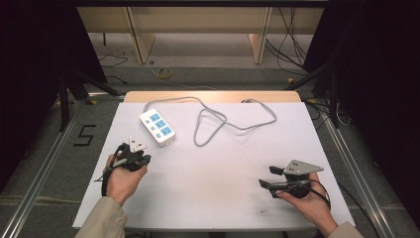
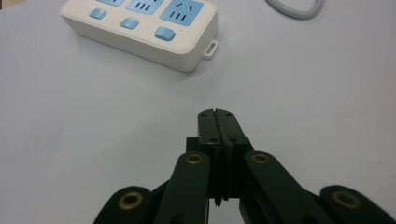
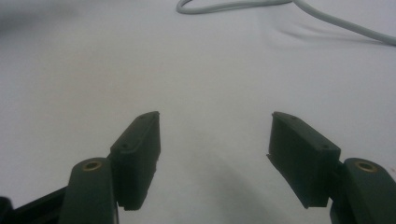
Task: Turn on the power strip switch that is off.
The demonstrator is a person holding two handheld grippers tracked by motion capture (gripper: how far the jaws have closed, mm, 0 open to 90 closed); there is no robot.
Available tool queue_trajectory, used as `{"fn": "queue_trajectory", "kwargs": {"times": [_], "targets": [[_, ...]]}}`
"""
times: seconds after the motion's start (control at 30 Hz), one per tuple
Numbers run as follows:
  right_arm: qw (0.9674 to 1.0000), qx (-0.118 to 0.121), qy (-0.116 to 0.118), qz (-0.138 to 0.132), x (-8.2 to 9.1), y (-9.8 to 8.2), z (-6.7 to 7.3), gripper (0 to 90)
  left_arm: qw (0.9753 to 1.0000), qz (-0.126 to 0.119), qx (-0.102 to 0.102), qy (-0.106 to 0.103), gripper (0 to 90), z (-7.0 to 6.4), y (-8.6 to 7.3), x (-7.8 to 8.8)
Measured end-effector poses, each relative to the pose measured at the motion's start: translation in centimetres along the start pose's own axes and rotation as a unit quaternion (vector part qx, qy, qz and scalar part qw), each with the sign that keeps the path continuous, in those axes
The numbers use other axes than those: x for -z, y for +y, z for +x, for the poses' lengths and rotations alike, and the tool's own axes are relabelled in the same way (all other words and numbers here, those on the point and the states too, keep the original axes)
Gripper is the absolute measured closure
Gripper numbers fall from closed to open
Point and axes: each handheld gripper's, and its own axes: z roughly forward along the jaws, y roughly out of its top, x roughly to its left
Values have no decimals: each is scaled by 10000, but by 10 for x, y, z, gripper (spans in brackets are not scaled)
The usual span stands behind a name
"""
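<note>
While we are holding both hands low in the high view, the power strip is lying upper left on the bench, long axis diagonal, nearest our closed, empty left tongs; our right tongs are gaping empty.

I see the table evenly lit from overhead; dark surroundings. Right gripper casts soft shadow between its blurred fingers.
</note>
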Motion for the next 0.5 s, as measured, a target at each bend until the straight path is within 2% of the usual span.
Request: {"fn": "queue_trajectory", "kwargs": {"times": [0.5], "targets": [[10000,-5,0,-12,0,0,0,350,10000,65,-11,-12,899,4,5,-4]]}}
